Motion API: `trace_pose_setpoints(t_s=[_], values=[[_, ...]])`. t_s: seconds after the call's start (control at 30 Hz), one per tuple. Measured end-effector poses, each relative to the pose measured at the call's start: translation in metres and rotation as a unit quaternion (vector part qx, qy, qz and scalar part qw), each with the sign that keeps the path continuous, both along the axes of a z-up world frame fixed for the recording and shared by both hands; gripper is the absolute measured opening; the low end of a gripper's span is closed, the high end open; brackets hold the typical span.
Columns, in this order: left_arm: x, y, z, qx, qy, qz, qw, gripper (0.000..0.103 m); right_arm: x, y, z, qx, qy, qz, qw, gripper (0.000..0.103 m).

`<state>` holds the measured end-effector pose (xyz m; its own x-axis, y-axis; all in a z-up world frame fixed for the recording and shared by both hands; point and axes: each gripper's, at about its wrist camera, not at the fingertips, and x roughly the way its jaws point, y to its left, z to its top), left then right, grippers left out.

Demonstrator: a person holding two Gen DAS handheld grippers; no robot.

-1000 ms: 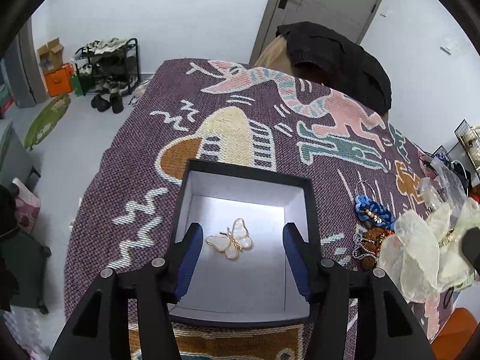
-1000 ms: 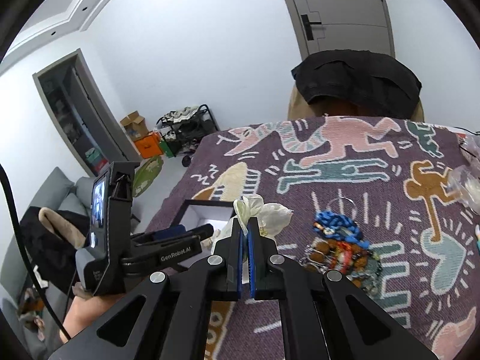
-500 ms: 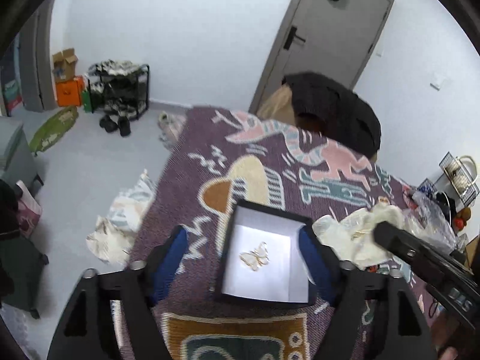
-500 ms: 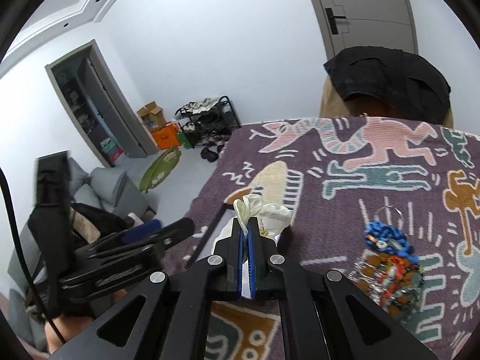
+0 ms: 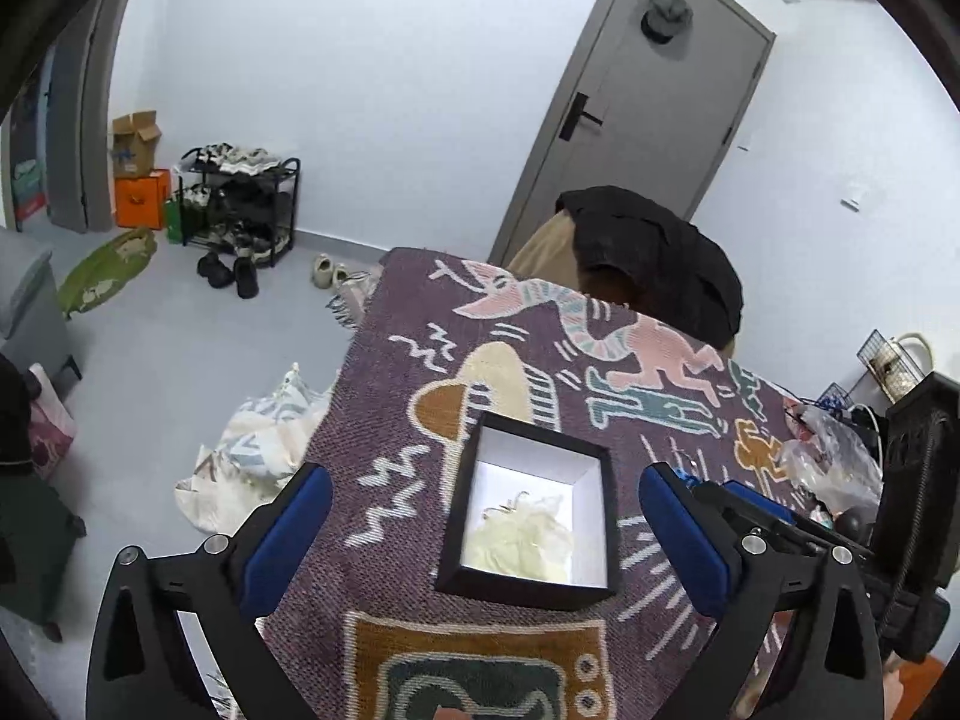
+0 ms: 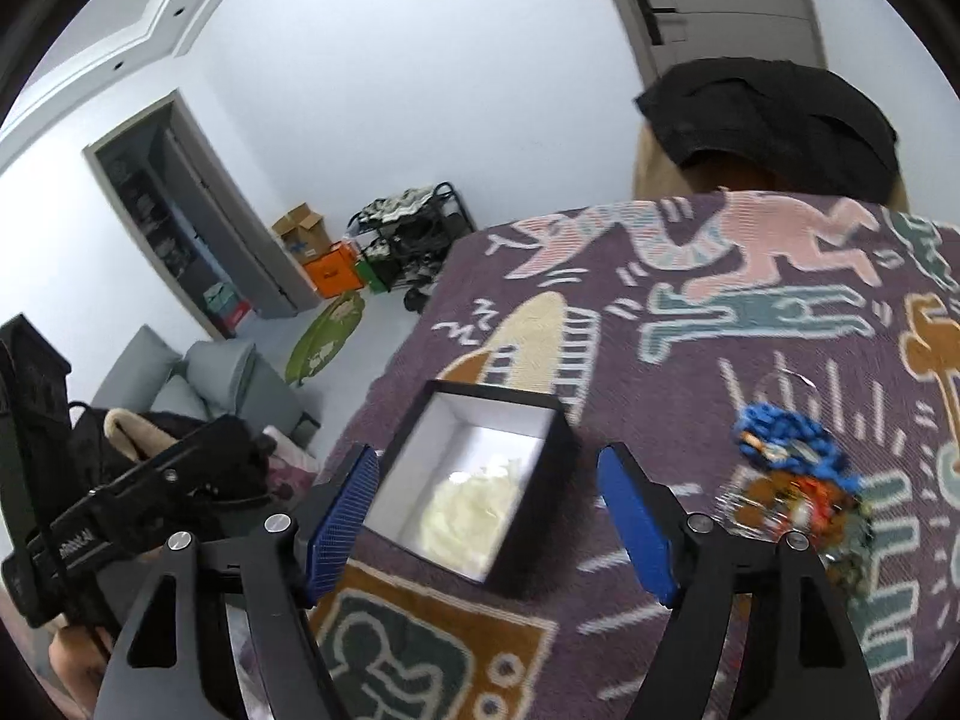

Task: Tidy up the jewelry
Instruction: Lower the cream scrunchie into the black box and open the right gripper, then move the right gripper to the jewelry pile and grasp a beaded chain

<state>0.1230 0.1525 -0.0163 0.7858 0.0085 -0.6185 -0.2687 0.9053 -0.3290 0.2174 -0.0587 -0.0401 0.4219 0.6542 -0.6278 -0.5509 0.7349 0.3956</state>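
Black-walled and white-lined, the box point(image 5: 528, 516) sat ahead between the spread fingers of the left gripper point(image 5: 483, 531) and right gripper point(image 6: 489, 513), a cream pouch point(image 5: 522, 543) lying inside over the brooch.

A pale pouch point(image 5: 521, 537) in the box point(image 5: 602, 516) covers whatever lies beneath it; only a thin gold wire point(image 5: 509, 503) shows at its edge. In the right wrist view the pouch point(image 6: 474, 510) is a blur, as is the bead pile point(image 6: 795, 480). The left tool point(image 6: 78, 540) is cut off by the frame's edge there, its fingers out of sight.
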Motion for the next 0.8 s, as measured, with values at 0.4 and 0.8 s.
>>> trace_pose_setpoints(t_s=[0.4,0.8], values=[[-0.018,-0.043,0.014,0.046,-0.064,-0.022,0.9966,0.102,-0.011,-0.097,0.002,0.033,-0.019,-0.093,0.995,0.082],[-0.026,-0.082,0.014,0.037,-0.089,-0.069,0.9929,0.102,-0.026,-0.171,-0.009,0.037,-0.032,-0.168,0.985,0.082]])
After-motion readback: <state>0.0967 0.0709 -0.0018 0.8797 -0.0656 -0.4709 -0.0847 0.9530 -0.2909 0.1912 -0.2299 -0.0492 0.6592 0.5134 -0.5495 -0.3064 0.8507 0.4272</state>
